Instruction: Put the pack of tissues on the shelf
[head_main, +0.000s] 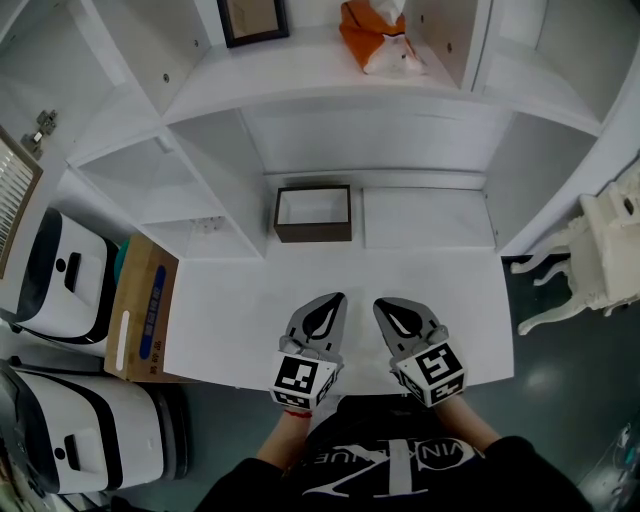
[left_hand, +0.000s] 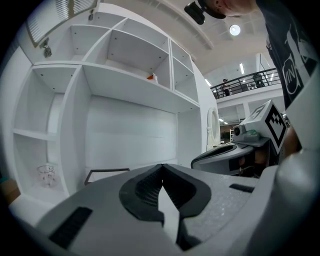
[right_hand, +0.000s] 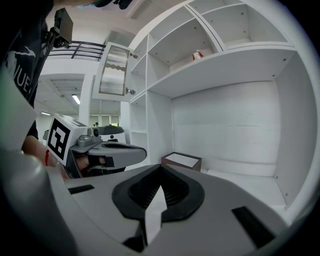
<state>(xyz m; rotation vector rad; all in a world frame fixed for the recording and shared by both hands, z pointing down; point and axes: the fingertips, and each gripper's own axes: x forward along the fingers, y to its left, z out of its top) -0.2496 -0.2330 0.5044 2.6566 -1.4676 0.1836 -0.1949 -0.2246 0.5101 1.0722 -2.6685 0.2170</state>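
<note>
Head view, looking steeply down: the left gripper (head_main: 335, 300) and right gripper (head_main: 385, 303) hover side by side over the near edge of a white desk (head_main: 250, 310). Both pairs of fingers are pressed together at the tips, with nothing between them and nothing touched; each gripper view confirms this. The orange pack of tissues (head_main: 380, 40) lies on the upper shelf (head_main: 300, 75), well apart from both grippers. Its long axis seems to run front to back, slightly slanted, and its far end is cut off by the picture's top edge. In the gripper views the pack is only a small orange speck, too small to make out its shape. A dark-framed open box (head_main: 313, 213) sits on the desk below the shelf.
</note>
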